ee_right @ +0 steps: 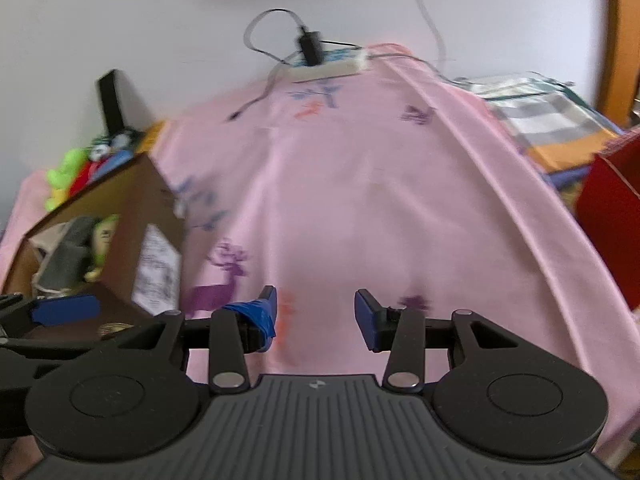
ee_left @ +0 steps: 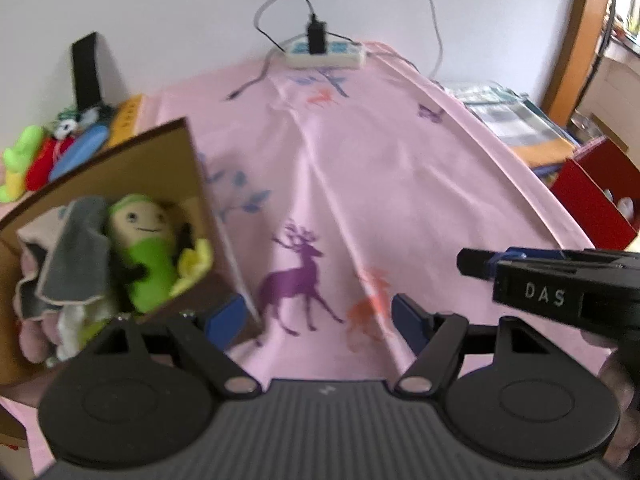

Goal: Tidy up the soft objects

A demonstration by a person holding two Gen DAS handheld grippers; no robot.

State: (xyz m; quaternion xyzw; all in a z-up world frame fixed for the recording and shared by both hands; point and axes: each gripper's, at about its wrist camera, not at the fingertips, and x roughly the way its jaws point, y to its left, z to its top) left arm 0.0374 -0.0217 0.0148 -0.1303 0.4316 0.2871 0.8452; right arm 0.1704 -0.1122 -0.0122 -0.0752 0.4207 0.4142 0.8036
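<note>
You're holding the left hand-held gripper (ee_left: 318, 320) spread wide, nothing between its pads, over the pink cloth (ee_left: 360, 184). Your right hand-held gripper (ee_right: 316, 314) is also sitting apart and empty. The cardboard box (ee_left: 168, 168) is lying just left of the left one, with the green doll (ee_left: 144, 248) and grey cloth (ee_left: 76, 248) inside. More plush toys (ee_left: 36, 160) are piling behind the box; the power strip (ee_left: 326, 54) is sitting farthest back.

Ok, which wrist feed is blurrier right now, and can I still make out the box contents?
Right wrist view: heavily smeared, cardboard box contents indistinct. Left wrist view: milder blur; green doll and grey cloth readable inside the box. Both bend the pink cloth fisheye-style.
</note>
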